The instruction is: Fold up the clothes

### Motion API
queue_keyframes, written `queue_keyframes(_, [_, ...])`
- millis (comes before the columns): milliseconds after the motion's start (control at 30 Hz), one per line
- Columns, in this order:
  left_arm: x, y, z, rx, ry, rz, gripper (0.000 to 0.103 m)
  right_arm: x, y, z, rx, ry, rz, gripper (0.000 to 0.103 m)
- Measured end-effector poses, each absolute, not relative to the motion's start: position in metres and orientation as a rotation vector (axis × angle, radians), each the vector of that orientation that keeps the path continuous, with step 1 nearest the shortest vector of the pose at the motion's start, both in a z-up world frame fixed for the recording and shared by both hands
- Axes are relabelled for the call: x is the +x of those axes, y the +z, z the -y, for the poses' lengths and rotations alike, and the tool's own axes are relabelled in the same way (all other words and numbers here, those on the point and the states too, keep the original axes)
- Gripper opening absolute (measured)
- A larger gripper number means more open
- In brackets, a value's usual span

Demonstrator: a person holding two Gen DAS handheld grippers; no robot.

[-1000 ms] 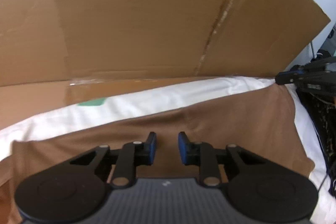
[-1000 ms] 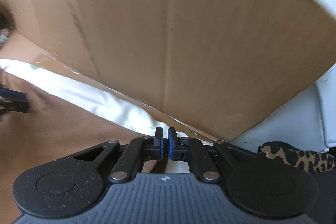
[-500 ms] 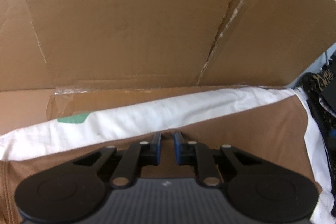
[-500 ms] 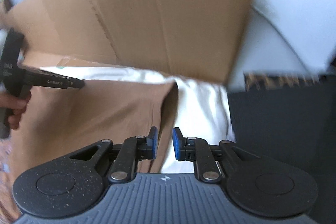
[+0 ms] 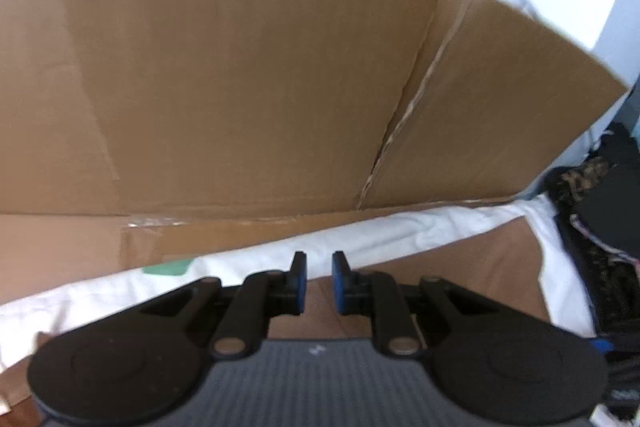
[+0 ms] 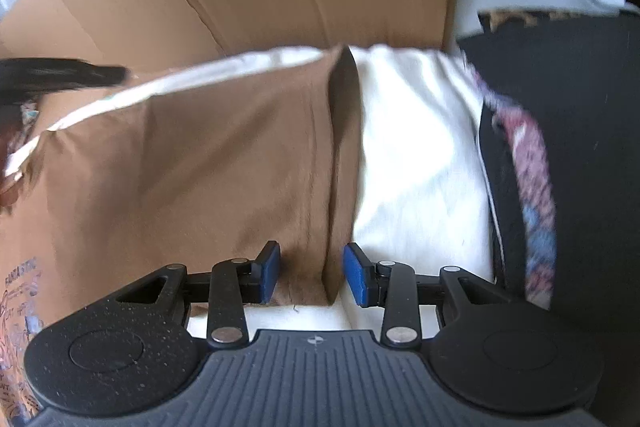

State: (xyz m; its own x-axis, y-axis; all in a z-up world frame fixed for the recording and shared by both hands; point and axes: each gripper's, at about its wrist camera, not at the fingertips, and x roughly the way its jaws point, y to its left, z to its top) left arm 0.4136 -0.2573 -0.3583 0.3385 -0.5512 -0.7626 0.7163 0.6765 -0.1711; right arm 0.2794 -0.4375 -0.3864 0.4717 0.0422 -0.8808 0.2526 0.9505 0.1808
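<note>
- Right claw (image 6: 311, 277): jaws just opened wider, standing over the brown garment (image 6: 180, 163) edge; nothing is gripped.
- Left claw (image 5: 319, 283): narrowly parted, empty; cardboard (image 5: 240, 87) is seen at 12 o'clock.

Your left gripper (image 5: 319, 281) is matte black, with two round housings at seven and five o'clock, a ribbed dark-grey plate between them bearing a small white mark, silver rivets on the link arms and blue pads (image 5: 300, 285). Your right gripper (image 6: 311, 277) matches it, though its black plastic is speckled with pale dust and its blue pads (image 6: 269, 273) look brighter.
</note>
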Motion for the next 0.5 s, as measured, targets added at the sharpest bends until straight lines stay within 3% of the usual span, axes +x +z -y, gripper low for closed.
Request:
queue_keyframes(33, [0.412,-0.353,0.247,0.205,-0.832,-0.901,0.015,0.278,-0.388,0.436,0.294,-0.128,-1.084,0.035])
queue_keyframes(67, [0.410,-0.348,0.236,0.201,-0.830,-0.900,0.015,0.277,-0.389,0.435,0.283,-0.124,-1.091,0.021])
queue_keyframes(167, [0.401,-0.334,0.199,0.199,-0.816,-0.898,0.015,0.272,-0.388,0.431,0.248,-0.095,-1.083,0.008])
queue_keyframes(500, [0.373,-0.324,0.049,0.168,-0.609,-0.971,0.016,0.268,-0.387,0.435,0.169,-0.173,-1.079,0.000])
